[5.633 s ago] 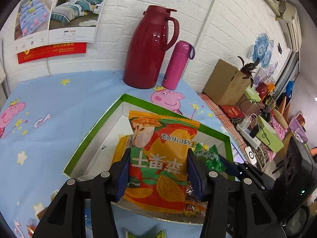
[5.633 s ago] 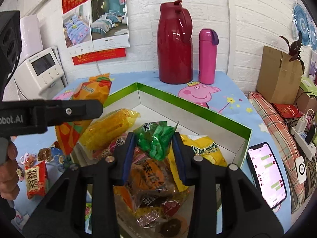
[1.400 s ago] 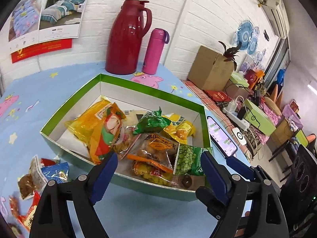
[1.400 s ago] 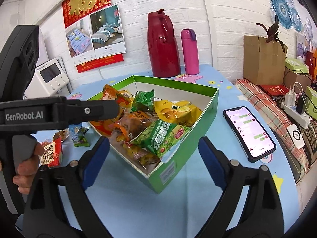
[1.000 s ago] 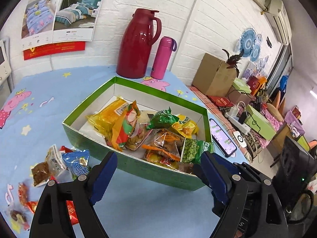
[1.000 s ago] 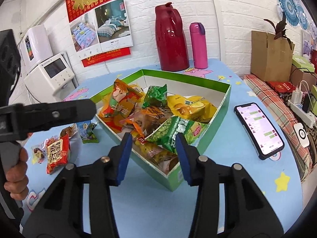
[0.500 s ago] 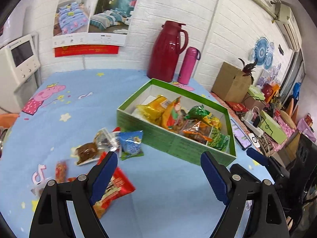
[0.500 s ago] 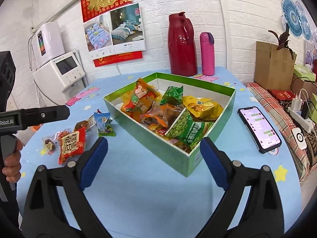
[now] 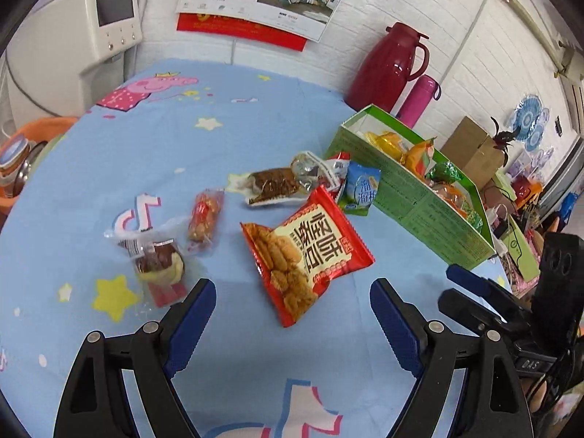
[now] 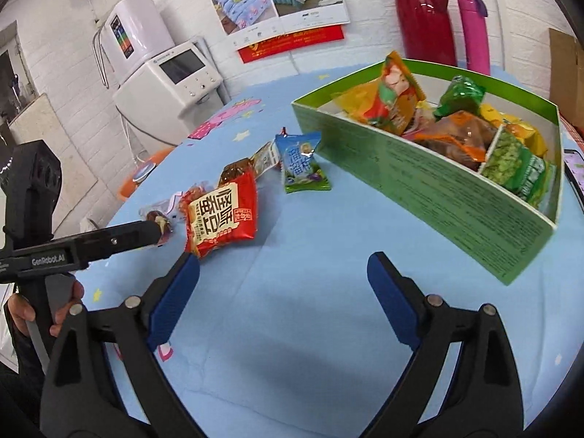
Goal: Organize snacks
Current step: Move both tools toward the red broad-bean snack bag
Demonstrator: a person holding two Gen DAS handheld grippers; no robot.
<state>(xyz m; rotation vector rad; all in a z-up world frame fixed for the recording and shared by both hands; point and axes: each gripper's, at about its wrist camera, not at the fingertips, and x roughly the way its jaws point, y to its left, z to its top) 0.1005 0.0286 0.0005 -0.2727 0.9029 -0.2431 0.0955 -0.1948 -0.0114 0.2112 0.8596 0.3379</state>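
Observation:
A green box [image 9: 412,200] [image 10: 430,186] holding several snack packs stands on the blue tablecloth. Loose snacks lie left of it: a red biscuit bag [image 9: 306,248] [image 10: 219,215], a small blue-green pack [image 9: 359,188] [image 10: 303,162], a brown cake in clear wrap [image 9: 272,184], a red-orange stick pack [image 9: 204,215] and a chocolate-topped cake [image 9: 157,262]. My left gripper [image 9: 292,303] is open, hovering just short of the red bag. My right gripper [image 10: 283,277] is open over bare cloth, between the red bag and the box.
A red thermos jug [image 9: 387,67] and a pink bottle [image 9: 418,100] stand behind the box. A white appliance [image 9: 98,25] sits past the table's far left. A phone [image 10: 575,168] lies right of the box. An orange bowl [image 9: 22,153] sits off the left edge.
Both grippers dropped their packs in the box, opened and drew back from it. The left one swung left and down over the loose snacks; the right one followed, nearer the cloth.

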